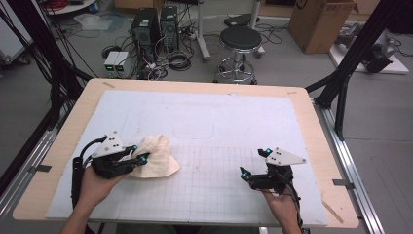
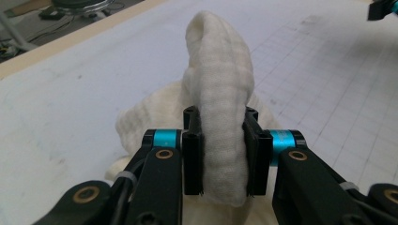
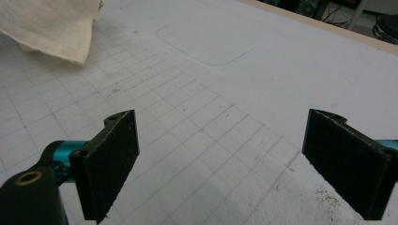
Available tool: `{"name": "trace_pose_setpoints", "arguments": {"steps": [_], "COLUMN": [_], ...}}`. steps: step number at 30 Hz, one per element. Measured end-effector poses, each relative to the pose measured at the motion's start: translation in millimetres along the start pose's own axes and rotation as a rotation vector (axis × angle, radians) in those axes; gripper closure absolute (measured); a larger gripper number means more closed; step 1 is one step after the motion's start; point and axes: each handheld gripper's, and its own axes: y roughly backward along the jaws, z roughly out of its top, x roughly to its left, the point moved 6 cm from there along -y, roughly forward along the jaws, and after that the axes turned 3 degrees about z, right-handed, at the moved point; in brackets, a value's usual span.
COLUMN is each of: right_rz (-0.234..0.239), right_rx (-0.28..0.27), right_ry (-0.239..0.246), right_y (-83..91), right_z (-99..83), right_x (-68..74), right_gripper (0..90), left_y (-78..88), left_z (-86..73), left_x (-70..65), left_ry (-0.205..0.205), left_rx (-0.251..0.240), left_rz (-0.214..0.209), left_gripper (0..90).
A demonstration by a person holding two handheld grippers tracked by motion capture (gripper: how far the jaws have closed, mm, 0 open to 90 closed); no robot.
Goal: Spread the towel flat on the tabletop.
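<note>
I count one cream cloth (image 1: 155, 161) on the table (image 1: 58, 161), at its left side on the white gridded mat (image 1: 204, 126). My left gripper (image 1: 139, 155) has its fingers (image 2: 192, 159) clamped on a raised fold of that cloth. My right gripper (image 1: 253, 163) hovers well apart, fingers (image 3: 110, 159) spread wide, grasping nothing. No readable writing anywhere.

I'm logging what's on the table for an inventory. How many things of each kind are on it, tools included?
Cloth: 1, cream, pinched in the left tool
Tools: 2, the left one and the right tool, which is open over the mat
Mat: 1, white with a grid
Total: 4
</note>
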Motion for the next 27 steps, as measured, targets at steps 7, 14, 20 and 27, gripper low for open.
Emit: {"name": "trace_pose_setpoints", "arguments": {"steps": [7, 14, 20, 27], "right_rz": [-0.001, -0.003, -0.004, -0.002], "right_rx": [-0.012, -0.015, -0.026, -0.017], "right_ry": [0.003, 0.005, 0.005, 0.008], "right_y": [2.8, 4.8, 7.7, 7.3], "right_z": [1.0, 1.0, 1.2, -0.2], "right_x": [-1.4, -1.7, -3.7, -3.3], "right_gripper": [10.6, 10.6, 10.6, 10.6], "left_y": [-24.8, -50.5, -72.8, -104.0], "left_z": [26.5, 46.1, 55.5, 51.9], "left_x": [-22.3, -39.7, -51.3, -63.5], "left_ry": [-0.04, -0.04, -0.009, -0.009], "left_rx": [-0.012, -0.024, -0.041, -0.017], "left_rz": [-0.057, -0.109, -0.165, -0.215], "left_gripper": [73.3, 73.3, 73.3, 73.0]}}
